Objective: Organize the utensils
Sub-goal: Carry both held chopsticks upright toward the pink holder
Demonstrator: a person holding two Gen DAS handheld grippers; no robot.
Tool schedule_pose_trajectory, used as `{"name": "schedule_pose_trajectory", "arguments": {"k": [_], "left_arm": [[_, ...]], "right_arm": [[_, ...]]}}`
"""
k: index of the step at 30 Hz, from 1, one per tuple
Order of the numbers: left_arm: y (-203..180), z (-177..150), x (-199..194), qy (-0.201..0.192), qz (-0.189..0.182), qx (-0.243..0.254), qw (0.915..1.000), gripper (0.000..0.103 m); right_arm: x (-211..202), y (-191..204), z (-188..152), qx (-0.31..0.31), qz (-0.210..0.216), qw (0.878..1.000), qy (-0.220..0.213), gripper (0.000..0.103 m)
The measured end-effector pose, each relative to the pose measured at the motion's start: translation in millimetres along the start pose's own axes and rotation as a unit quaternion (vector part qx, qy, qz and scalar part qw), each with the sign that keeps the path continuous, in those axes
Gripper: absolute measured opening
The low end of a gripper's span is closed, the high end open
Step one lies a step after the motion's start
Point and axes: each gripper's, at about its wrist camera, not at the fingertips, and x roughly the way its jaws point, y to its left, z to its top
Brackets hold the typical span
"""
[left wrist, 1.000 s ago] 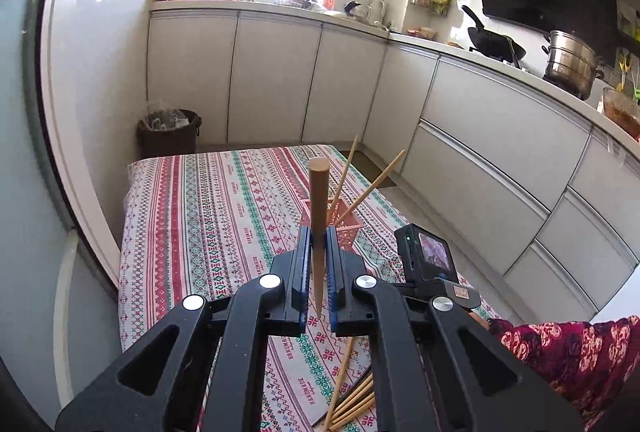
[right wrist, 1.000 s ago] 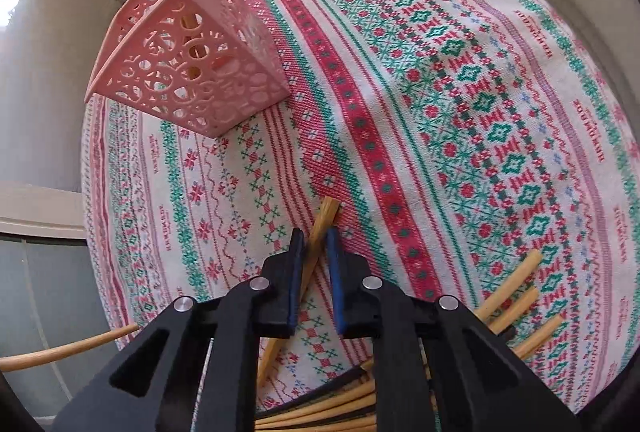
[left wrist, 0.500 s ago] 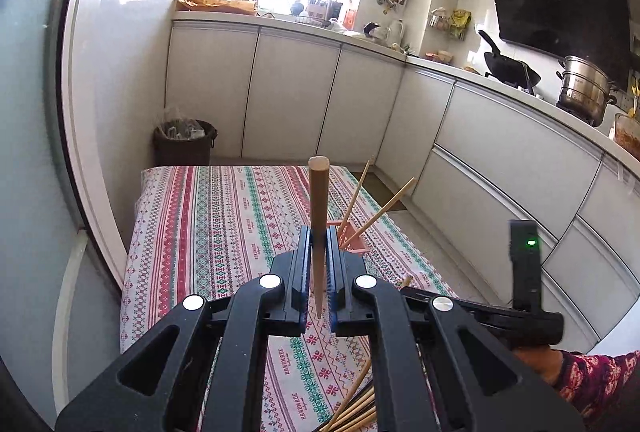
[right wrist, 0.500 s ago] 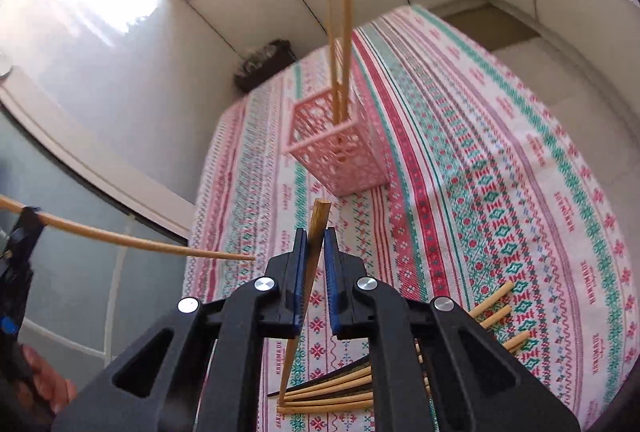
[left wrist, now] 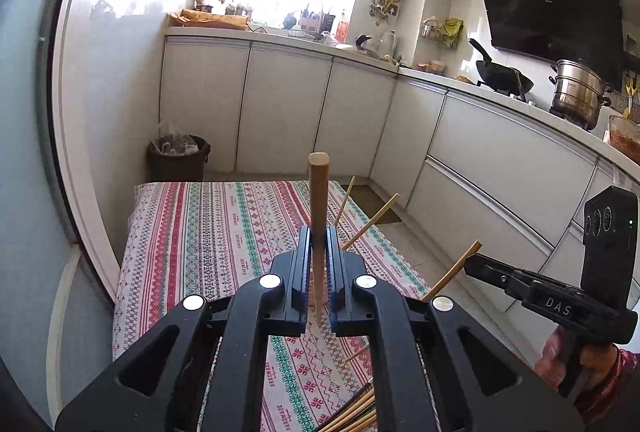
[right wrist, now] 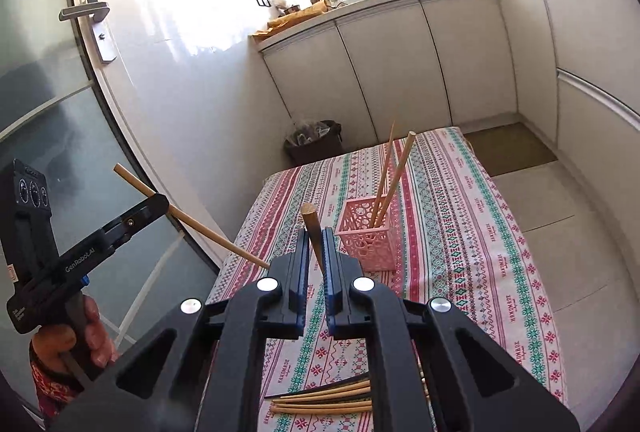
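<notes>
A holder (right wrist: 370, 236) stands on the tabletop (right wrist: 460, 232) with two chopsticks (right wrist: 394, 175) leaning in it. Nearer the camera than the holder lies a bundle of chopsticks (right wrist: 324, 398), perhaps overlapping. Beyond the holder, a bin (right wrist: 316, 141) sits on the floor against the cabinets (right wrist: 392, 71).

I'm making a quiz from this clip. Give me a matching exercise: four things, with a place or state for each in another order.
Things:
1. left gripper
2. holder
3. loose chopsticks
4. bin

States:
A. lying flat on the cloth
B. on the floor by the cabinets
C. shut on one chopstick
D. pink, with two chopsticks standing in it

Pairs: 1-C, 2-D, 3-A, 4-B
</notes>
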Motion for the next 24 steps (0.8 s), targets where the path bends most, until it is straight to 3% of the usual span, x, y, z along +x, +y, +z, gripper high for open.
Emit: {"name": "schedule_pose_trajectory", "arguments": {"k": [11, 15, 17, 18, 19, 21, 24], "left_arm": [[1, -1, -2, -0.005, 0.006, -0.002, 1.0000, 0.006], [0, -1, -2, -0.005, 0.007, -0.002, 1.0000, 0.006], [0, -1, -3, -0.004, 0.007, -0.001, 1.0000, 0.006], [0, -1, -2, -0.003, 0.007, -0.001, 1.0000, 0.006], [0, -2, -1, -0.002, 0.008, 0.000, 1.0000, 0.006], [-1, -3, 0, 0.000, 0.007, 0.001, 1.0000, 0.006], [-2, -3, 0, -0.001, 0.006, 0.003, 1.0000, 0.006]], "right_arm": [[-13, -3, 17, -0.005, -0.012, 1.000, -0.022, 0.002], [-6, -24, 16, 0.039, -0.032, 0.999, 0.004, 0.004], [10, -49, 12, 0.087, -0.052, 0.993, 0.057, 0.019], [25, -67, 9, 0.121, -0.061, 0.985, 0.103, 0.053], [38, -87, 3, 0.161, -0.070, 0.975, 0.137, 0.071], [71, -117, -4, 0.197, -0.095, 0.957, 0.192, 0.072], [121, -139, -8, 0.178, -0.155, 0.944, 0.231, 0.071]]}}
